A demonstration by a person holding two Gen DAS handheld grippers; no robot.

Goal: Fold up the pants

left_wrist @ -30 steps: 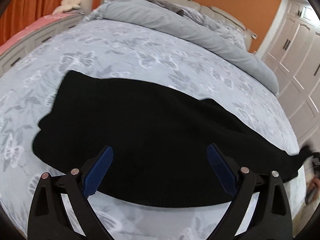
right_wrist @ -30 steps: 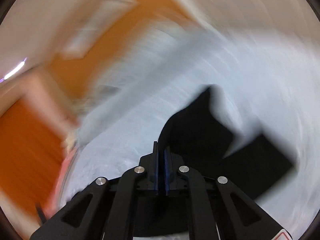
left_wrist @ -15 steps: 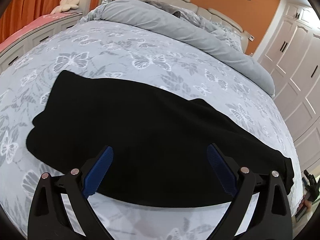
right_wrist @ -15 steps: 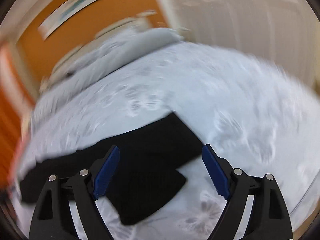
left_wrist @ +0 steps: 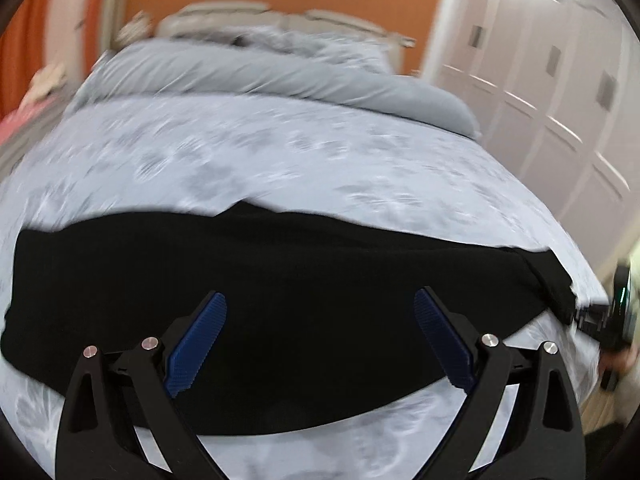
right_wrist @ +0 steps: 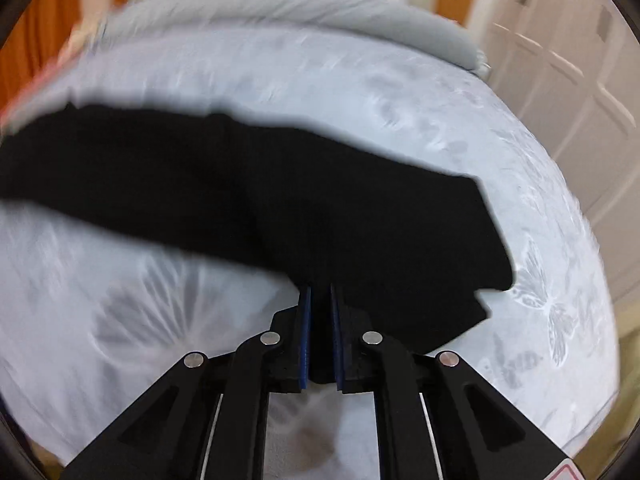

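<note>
Black pants [left_wrist: 280, 280]: soft, limp, light; grip hem/edge; right gripper [right_wrist: 320, 312] pinching cloth at 6 o'clock; left gripper [left_wrist: 320, 336] wide, empty.

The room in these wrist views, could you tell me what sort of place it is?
Most likely a home bedroom: black pants lie on a bed with a padded headboard, beside white wardrobe doors.

Bed [left_wrist: 280, 160] in pale butterfly-print cover, black pants [left_wrist: 280, 280] flat across it, grey duvet [left_wrist: 280, 80] bunched at its head
</note>
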